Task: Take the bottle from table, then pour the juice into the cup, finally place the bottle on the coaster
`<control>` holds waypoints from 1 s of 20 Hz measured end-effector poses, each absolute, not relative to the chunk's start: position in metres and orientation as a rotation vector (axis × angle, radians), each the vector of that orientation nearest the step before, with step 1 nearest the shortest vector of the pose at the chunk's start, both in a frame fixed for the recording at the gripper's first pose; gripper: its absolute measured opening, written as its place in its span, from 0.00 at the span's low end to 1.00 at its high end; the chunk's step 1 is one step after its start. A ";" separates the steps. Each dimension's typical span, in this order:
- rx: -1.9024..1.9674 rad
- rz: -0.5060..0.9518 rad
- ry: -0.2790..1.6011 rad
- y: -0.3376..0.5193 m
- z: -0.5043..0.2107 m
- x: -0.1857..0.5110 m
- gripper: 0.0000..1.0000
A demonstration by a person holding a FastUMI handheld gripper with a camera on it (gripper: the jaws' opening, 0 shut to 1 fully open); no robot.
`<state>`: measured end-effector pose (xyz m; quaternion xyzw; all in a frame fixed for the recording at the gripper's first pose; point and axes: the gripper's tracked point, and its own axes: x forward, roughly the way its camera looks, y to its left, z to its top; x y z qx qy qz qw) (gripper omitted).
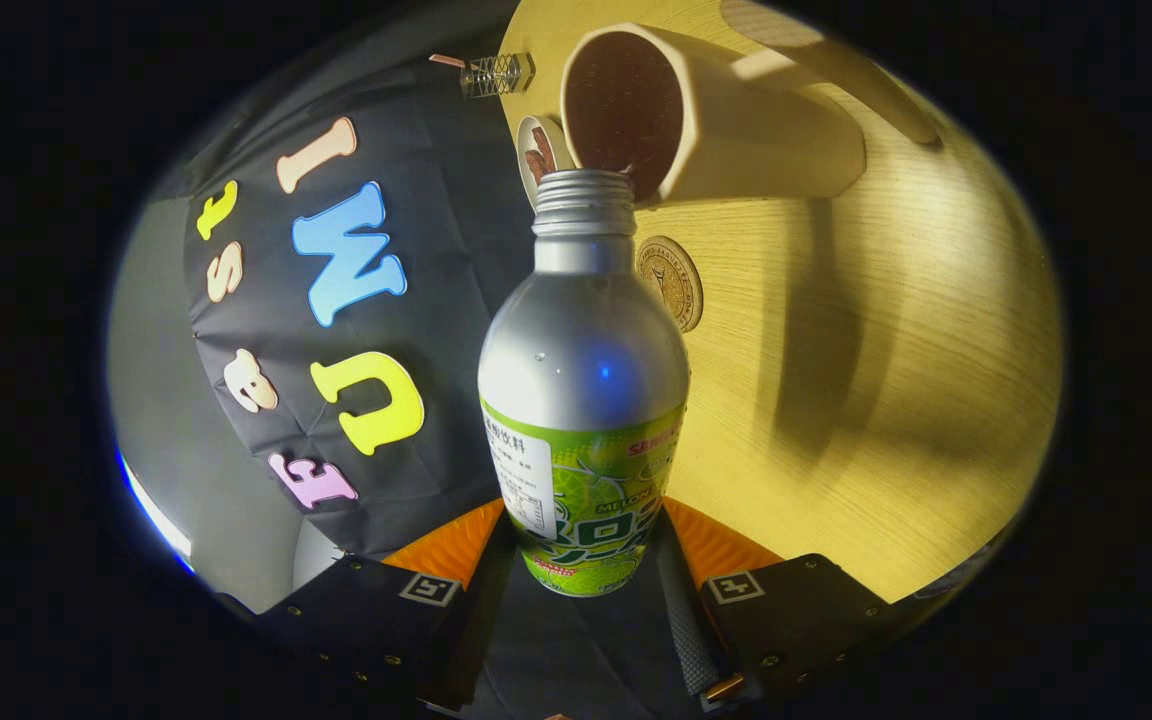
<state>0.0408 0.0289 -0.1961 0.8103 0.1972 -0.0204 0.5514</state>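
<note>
I have the bottle (pixel 582 400) clamped in my tongs (pixel 584 575), both fingers pressing its labelled lower body, tipped so its open mouth sits at the rim of the cup (pixel 706 115) on the desk (pixel 866 400). I judge pouring is in hand. Next: level the bottle, then carry it to the round coaster (pixel 673 282) just beside its neck.
</note>
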 end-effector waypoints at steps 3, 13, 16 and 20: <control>1.927 -0.049 0.468 0.028 -0.194 0.039 0.75; 2.009 -0.051 0.456 0.016 -0.182 0.043 0.75; 2.037 -0.048 0.444 0.013 -0.175 0.045 0.75; 2.059 -0.044 0.440 0.012 -0.171 0.048 0.74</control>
